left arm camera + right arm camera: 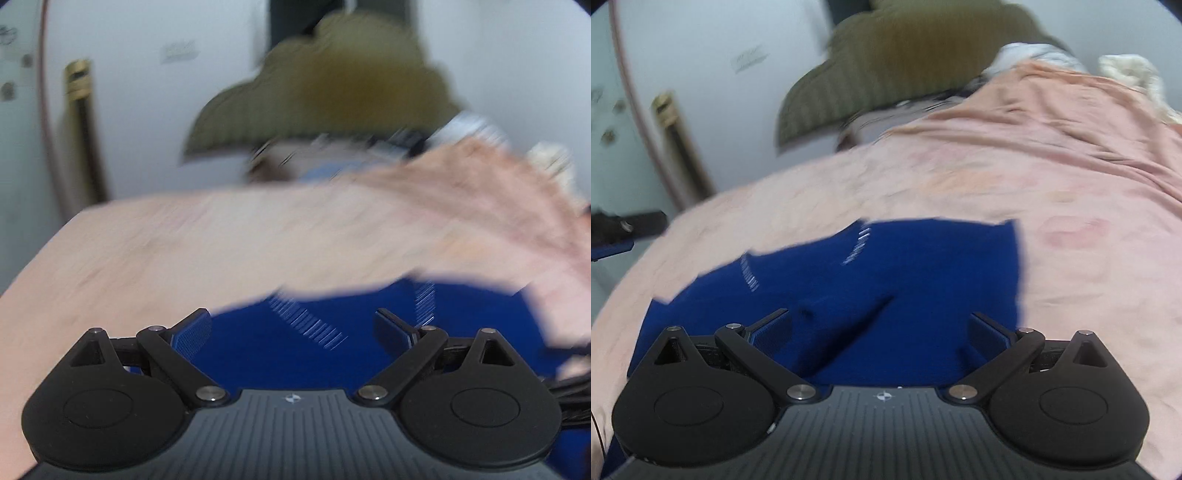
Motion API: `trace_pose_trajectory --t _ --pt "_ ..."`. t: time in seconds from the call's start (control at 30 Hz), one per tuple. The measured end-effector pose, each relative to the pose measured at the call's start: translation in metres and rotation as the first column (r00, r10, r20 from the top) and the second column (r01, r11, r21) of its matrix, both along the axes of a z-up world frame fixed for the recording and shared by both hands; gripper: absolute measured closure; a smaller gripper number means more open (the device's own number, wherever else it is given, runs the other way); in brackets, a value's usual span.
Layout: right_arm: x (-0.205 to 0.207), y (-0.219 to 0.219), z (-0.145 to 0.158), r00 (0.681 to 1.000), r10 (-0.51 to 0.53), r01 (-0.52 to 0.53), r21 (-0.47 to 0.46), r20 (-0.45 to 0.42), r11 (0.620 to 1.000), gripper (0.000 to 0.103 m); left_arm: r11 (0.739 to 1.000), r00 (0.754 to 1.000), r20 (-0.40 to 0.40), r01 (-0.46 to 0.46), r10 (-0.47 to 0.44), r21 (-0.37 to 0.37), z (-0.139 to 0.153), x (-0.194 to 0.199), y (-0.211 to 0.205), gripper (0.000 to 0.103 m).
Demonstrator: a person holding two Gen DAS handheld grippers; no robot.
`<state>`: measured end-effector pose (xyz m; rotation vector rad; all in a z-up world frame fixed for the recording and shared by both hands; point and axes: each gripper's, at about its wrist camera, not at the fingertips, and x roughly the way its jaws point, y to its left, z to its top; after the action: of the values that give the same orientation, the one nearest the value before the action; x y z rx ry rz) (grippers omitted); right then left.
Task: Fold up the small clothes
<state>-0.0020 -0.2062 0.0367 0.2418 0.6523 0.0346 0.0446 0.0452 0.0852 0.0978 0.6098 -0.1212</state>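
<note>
- Left gripper [291, 328] and right gripper [881, 326]: fingers spread wide, empty, low in frame.
- Pink bedsheet [1052, 177] fills mid-frame.
- Blue garment [886, 277] lies centre-bottom, right behind both grippers.
- Olive cloth [905, 55] at top, blurred.

A bed under a peach-pink sheet [1034, 155] meets a pale white wall [720, 29]; an olive ribbed cushion [905, 55] lies at its far end, all blurred.

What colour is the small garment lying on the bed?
The garment is deep blue, with short rows of white marks. It shows best in the right wrist view.
</note>
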Motion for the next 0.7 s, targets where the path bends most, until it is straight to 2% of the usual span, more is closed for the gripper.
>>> trace_pose_trajectory --t 0.07,0.13,0.17,0.23,0.3,0.4,0.43,0.5,0.53,0.6,0.63,0.7 --pt "0.014 0.03 -0.003 0.998 0.056 -0.056 -0.13 -0.001 0.99 0.0 0.997 0.997 -0.059 -0.048 0.051 0.06 -0.027 0.006 0.004 0.008" --pt "0.03 0.058 -0.012 0.996 0.085 -0.085 -0.275 -0.013 0.958 0.001 0.992 0.994 -0.081 -0.061 0.07 0.107 -0.052 0.011 0.002 0.009" --pt "0.036 0.066 -0.016 0.997 0.077 -0.077 -0.317 -0.014 0.945 0.001 0.988 0.992 -0.096 -0.072 0.086 0.139 -0.062 0.009 0.005 0.009" --pt "0.048 0.068 -0.024 1.0 0.012 -0.017 -0.374 -0.016 0.927 0.002 0.985 0.992 -0.096 -0.069 0.085 0.157 -0.074 0.009 0.005 0.009" --pt "0.049 0.057 -0.027 0.995 -0.098 0.092 -0.388 0.003 0.917 0.002 0.985 0.995 -0.074 -0.058 0.071 0.164 -0.078 0.005 0.005 0.009" --pt "0.028 0.018 -0.022 0.959 -0.278 0.283 -0.326 0.062 0.902 0.001 0.982 0.997 -0.055 -0.049 0.06 0.181 -0.085 0.008 -0.002 0.008" --pt "0.018 0.004 -0.02 0.939 -0.336 0.344 -0.284 0.078 0.895 0.001 0.982 0.997 -0.05 -0.049 0.059 0.181 -0.085 0.008 -0.002 0.008" --pt "-0.001 -0.021 -0.015 0.883 -0.456 0.469 -0.216 0.11 0.856 0.0 0.983 0.997 -0.047 -0.048 0.057 0.178 -0.084 0.009 -0.003 0.008" --pt "-0.011 -0.032 -0.013 0.867 -0.481 0.498 -0.174 0.13 0.85 0.0 0.983 0.997 -0.049 -0.048 0.058 0.177 -0.082 0.008 -0.002 0.008" --pt "-0.026 -0.054 -0.008 0.867 -0.477 0.486 -0.036 0.148 0.873 0.0 0.985 0.997 -0.051 -0.053 0.063 0.167 -0.078 0.006 0.0 0.008" --pt "-0.028 -0.063 -0.006 0.88 -0.452 0.451 0.039 0.146 0.891 0.0 0.986 0.997 -0.044 -0.057 0.065 0.159 -0.074 0.004 0.002 0.008" --pt "-0.022 -0.077 -0.003 0.929 -0.353 0.331 0.175 0.115 0.927 0.001 0.986 0.997 -0.023 -0.065 0.069 0.154 -0.066 -0.001 0.006 0.008"
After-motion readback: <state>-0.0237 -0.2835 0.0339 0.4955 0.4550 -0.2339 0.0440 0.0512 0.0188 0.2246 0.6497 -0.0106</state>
